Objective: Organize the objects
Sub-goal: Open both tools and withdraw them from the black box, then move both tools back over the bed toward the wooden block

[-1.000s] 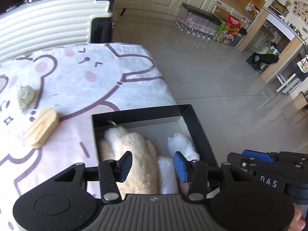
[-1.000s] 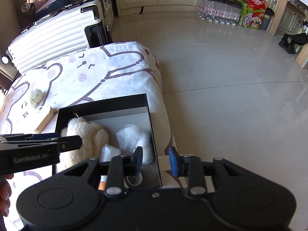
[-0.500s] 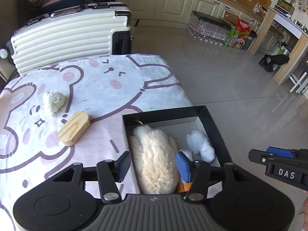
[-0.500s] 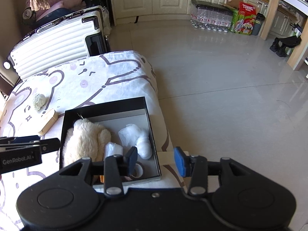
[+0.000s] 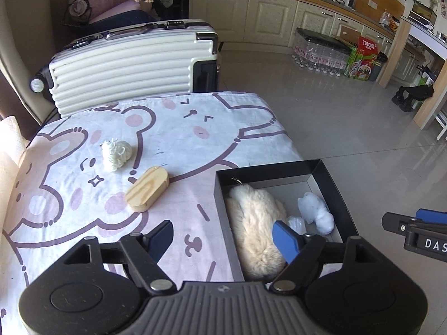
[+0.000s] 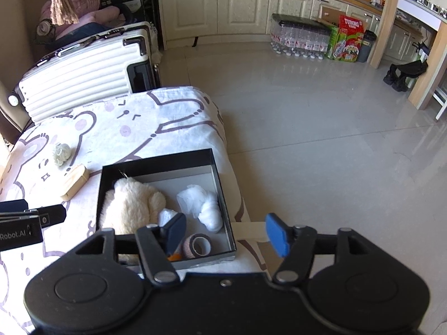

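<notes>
I am holding both grippers back at the near edge of the counter (image 5: 173, 128), which is wearing a cartoon-bear cloth. The left gripper (image 5: 223, 237) is hovering with its jaws spread wide and nothing between them, straddling the near-left wall of the black box (image 5: 268, 167). The right gripper (image 6: 225, 233) is likewise hanging with its jaws wide apart and empty, over the box's near-right corner.

The box is sitting at the right edge of the counter and is already carrying a cream plush toy (image 6: 131, 203) along its left side, white wadded material (image 6: 201, 203) toward the right, and a roll of tape (image 6: 197, 245) at the near wall. Something orange is peeking out beside the roll, but a jaw is covering most of it, so I cannot say what it is.

Two things are lying out on the cloth, left of the box: a wooden oval block (image 5: 148, 188) just beside it, and a small pale knotted bundle (image 5: 116, 153) a little farther away. I am judging that these are what is left to gather, and the left gripper, being nearer and already open, is the natural one to take the block.
</notes>
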`<move>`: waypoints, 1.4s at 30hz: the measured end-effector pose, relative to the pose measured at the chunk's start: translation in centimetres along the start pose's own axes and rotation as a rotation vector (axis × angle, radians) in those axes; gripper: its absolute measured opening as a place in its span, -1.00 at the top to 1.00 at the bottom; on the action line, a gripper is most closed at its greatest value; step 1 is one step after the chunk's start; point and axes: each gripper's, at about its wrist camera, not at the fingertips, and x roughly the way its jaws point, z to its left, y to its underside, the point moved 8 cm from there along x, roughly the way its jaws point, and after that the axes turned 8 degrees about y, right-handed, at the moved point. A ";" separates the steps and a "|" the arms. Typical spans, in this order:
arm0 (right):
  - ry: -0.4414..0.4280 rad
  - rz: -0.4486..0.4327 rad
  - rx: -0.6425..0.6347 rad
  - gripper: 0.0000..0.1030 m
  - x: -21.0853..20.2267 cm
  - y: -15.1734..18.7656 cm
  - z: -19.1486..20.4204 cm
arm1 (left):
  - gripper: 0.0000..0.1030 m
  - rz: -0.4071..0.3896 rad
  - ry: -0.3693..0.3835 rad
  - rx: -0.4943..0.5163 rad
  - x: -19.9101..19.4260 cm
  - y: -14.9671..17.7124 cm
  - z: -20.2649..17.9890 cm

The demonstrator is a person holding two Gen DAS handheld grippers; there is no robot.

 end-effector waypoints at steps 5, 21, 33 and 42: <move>0.012 -0.022 -0.010 -0.50 -0.7 -0.1 0.4 | -0.70 -0.012 -0.019 -0.010 -0.6 0.1 0.8; 0.075 -0.061 -0.019 -0.99 -1.6 -0.5 0.6 | -1.00 -0.031 -0.077 -0.001 -1.6 0.3 2.6; 0.088 -0.068 -0.012 -1.00 -2.0 -0.6 0.5 | -1.00 -0.034 -0.074 -0.003 -1.7 0.3 3.0; 0.100 -0.084 -0.001 -1.00 -2.0 -0.6 0.3 | -1.00 -0.033 -0.074 -0.003 -1.7 0.4 3.0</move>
